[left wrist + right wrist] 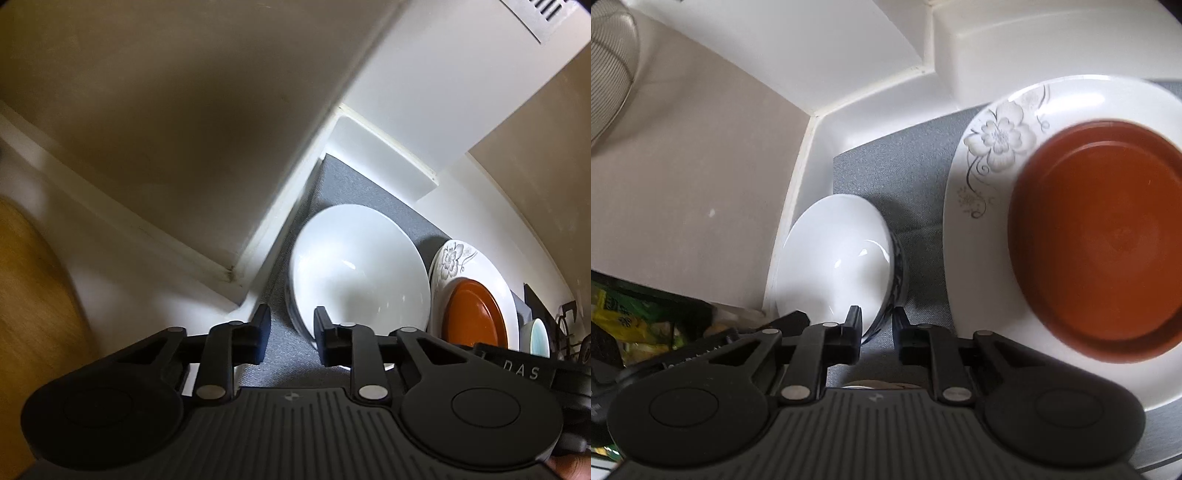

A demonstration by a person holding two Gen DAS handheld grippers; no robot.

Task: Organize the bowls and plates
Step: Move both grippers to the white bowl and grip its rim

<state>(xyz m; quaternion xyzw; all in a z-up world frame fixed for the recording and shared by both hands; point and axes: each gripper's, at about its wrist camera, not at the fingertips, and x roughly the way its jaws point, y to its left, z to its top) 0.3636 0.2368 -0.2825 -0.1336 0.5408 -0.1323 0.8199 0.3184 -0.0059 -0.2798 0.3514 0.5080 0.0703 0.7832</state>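
Note:
A white bowl (360, 266) with a blue pattern on its outside sits on a grey mat (343, 184) in a white corner. Beside it lies a white flowered plate (458, 258) with an orange plate (474, 314) on top. My left gripper (291, 332) is open, its jaws astride the bowl's near rim, nothing held. In the right wrist view the bowl (838, 258) is left of centre, the flowered plate (990, 155) and orange plate (1104, 236) at right. My right gripper (876, 328) is open, its jaws on either side of the bowl's rim.
White walls (417, 81) and a ledge (384, 155) close in the corner. A teal bowl (537, 336) sits past the plates. A wooden surface (33, 314) lies far left. Yellow-green packaging (631, 317) lies at the lower left.

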